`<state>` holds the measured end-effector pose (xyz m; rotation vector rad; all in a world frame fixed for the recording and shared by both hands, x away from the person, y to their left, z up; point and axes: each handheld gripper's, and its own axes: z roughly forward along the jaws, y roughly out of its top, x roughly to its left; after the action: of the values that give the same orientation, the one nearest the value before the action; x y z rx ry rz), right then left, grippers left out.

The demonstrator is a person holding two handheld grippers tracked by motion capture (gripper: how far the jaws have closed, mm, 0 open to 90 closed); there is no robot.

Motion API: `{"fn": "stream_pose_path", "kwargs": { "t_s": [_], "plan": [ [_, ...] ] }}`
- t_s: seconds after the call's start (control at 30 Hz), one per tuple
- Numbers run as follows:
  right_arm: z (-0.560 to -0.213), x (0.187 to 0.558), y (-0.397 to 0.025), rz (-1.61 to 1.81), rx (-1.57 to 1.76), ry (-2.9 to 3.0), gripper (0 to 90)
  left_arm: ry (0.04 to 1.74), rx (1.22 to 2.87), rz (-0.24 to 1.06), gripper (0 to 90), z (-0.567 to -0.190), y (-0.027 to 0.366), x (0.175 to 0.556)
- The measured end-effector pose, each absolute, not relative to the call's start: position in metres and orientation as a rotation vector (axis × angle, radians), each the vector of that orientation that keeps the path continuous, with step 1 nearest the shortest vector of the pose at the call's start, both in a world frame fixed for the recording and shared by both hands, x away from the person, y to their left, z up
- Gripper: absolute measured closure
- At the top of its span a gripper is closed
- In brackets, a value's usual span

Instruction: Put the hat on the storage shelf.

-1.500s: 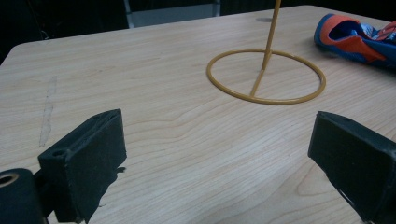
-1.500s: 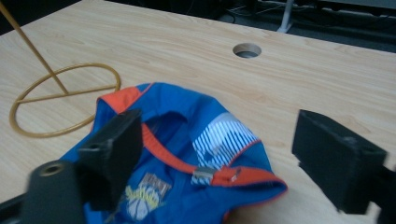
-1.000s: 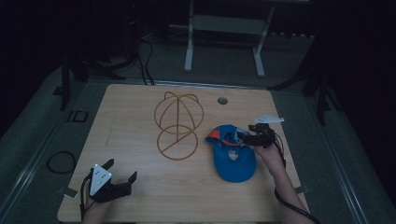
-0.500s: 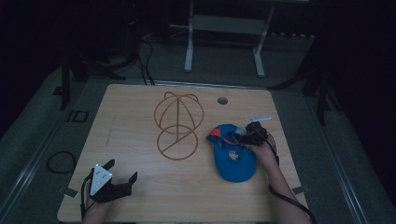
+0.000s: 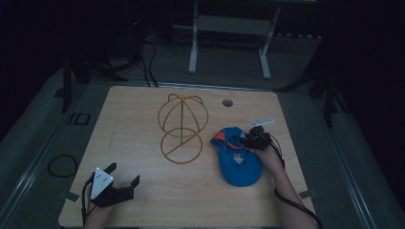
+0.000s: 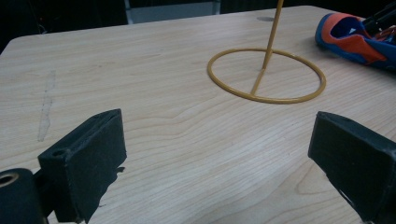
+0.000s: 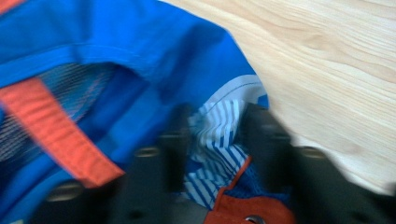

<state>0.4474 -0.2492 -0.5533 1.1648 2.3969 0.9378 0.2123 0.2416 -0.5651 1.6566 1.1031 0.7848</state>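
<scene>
A blue cap (image 5: 237,162) with orange trim lies upside down at the table's right, its brim toward me. My right gripper (image 5: 249,141) is at the cap's far right rim. In the right gripper view, the right gripper (image 7: 217,126) is shut on the striped inner band of the blue cap (image 7: 140,46); the picture is blurred. A yellow wire stand (image 5: 182,126) rises at the table's middle. My left gripper (image 5: 125,172) rests near the front left edge, open and holding nothing. The left gripper view has the left gripper (image 6: 217,158) spread wide, with the stand's ring base (image 6: 266,74) beyond it.
The wooden table (image 5: 133,119) has a round cable hole (image 5: 227,102) at the back. A metal frame (image 5: 229,28) stands on the dark floor behind it. Cables lie on the floor to the left. Bare wood stretches between the stand and my left gripper.
My right gripper has shifted a little to the left at the cap's rim, and the rim has bunched toward the stand. The left gripper has stayed put.
</scene>
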Motion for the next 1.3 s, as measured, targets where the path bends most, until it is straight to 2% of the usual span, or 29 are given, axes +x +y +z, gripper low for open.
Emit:
{"fn": "stream_pose_path", "kwargs": {
  "t_s": [0.07, 0.13, 0.33, 1.03, 1.3],
  "plan": [
    [-0.554, 0.443, -0.245, 0.944, 1.145, 2.398, 86.1, 1.102, 1.661, 0.789, 4.5, -0.565, 0.241, 0.212],
    [-0.554, 0.441, -0.243, 0.937, 1.147, 2.383, 87.3, 1.105, 1.667, 0.793, 4.5, -0.565, 0.241, 0.212],
    [-0.542, 0.433, -0.249, 1.009, 1.173, 2.287, 88.0, 1.117, 1.676, 0.792, 4.8, -0.564, 0.24, 0.212],
    [-0.437, 0.377, -0.256, 1.161, 0.954, 2.016, 88.2, 1.114, 1.683, 0.776, 4.9, -0.555, 0.238, 0.213],
    [-0.405, 0.357, -0.259, 1.203, 0.881, 1.955, 88.1, 1.11, 1.708, 0.714, 4.9, -0.538, 0.231, 0.216]
  ]
}}
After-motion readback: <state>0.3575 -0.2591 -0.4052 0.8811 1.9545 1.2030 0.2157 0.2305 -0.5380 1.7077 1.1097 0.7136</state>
